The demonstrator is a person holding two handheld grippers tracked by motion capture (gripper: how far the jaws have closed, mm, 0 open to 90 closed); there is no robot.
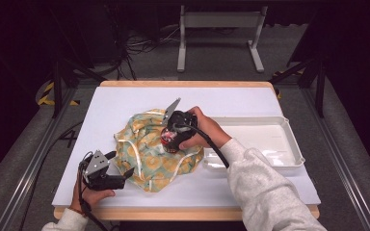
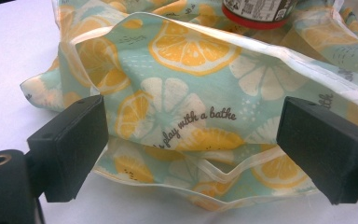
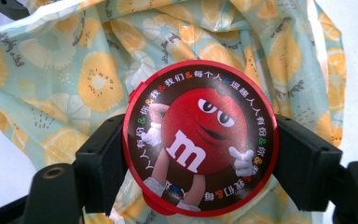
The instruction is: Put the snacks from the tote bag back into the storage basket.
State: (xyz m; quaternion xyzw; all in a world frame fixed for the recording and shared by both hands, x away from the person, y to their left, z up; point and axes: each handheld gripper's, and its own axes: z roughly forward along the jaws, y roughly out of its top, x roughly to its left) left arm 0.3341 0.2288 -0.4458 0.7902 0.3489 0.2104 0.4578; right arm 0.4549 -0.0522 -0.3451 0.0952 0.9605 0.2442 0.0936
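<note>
Nearest you, your left gripper (image 1: 120, 169) stands with jaws apart at the bag's (image 1: 144, 144) front edge, gripping nothing. Farther in, your right gripper (image 3: 200, 158) clamps the round tin (image 3: 200, 137) above the bag. If the mouth sags closed, the tin may land on the fabric instead of going in.

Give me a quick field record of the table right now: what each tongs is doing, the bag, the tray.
right tongs: shut on the red-lidded candy tub, held above the bag
left tongs: open, jaws either side of the bag's near edge, not pinching it
bag: lemon-print pouch, crumpled on the white table, left of centre
tray: white, right of the bag, nothing visible inside
</note>
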